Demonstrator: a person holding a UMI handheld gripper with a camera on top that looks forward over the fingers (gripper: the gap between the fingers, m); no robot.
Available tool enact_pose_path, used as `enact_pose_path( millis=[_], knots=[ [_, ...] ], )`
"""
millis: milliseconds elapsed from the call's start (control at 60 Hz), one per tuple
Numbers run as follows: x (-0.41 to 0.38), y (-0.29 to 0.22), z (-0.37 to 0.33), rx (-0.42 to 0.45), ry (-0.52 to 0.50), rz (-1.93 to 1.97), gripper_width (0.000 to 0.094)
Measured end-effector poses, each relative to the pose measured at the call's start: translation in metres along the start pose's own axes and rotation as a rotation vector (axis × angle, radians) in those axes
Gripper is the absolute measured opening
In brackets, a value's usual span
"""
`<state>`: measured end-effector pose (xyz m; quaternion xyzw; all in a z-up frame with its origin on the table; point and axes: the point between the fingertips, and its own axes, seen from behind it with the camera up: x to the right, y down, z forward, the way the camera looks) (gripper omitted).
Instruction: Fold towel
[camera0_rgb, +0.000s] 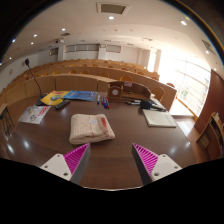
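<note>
I hold the hand-held gripper (110, 160) above the brown bench (120, 150), and its two fingers stand wide apart with nothing between them. The left pink pad (75, 157) and the right pink pad (147, 157) both face inward over bare wood. The towel (91, 127) lies on the bench just ahead of the fingers, a little toward the left finger, and it does not touch either of them. It is already folded into a thick, nearly square bundle, whitish with a reddish pattern. Beyond it, to the left, I see a flat sheet with pink marks (34, 114), and further back some yellow and blue things (64, 97) lying close together; I cannot tell what they are. To the right, well apart from the towel, a pale flat pad or book (158, 117) rests on the bench. Behind all this there are curved rows of wooden desks (90, 72), and bright windows (190, 75) are on the right side of the room.
</note>
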<state>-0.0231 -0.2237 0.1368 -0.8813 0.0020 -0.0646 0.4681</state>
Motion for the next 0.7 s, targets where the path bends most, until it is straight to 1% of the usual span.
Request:
enact_pose_path(
  millis=[183, 383, 483, 700],
  knots=[
    [-0.031, 0.034, -0.085, 0.003, 0.012, -0.01, 0.0851],
    [-0.053, 0.061, -0.148, 0.009, 0.026, -0.029, 0.0848],
    [-0.057, 0.064, -0.169, 0.02, 0.029, -0.024, 0.085],
    [-0.063, 0.051, -0.188, 0.066, 0.042, -0.025, 0.0846]
  ],
)
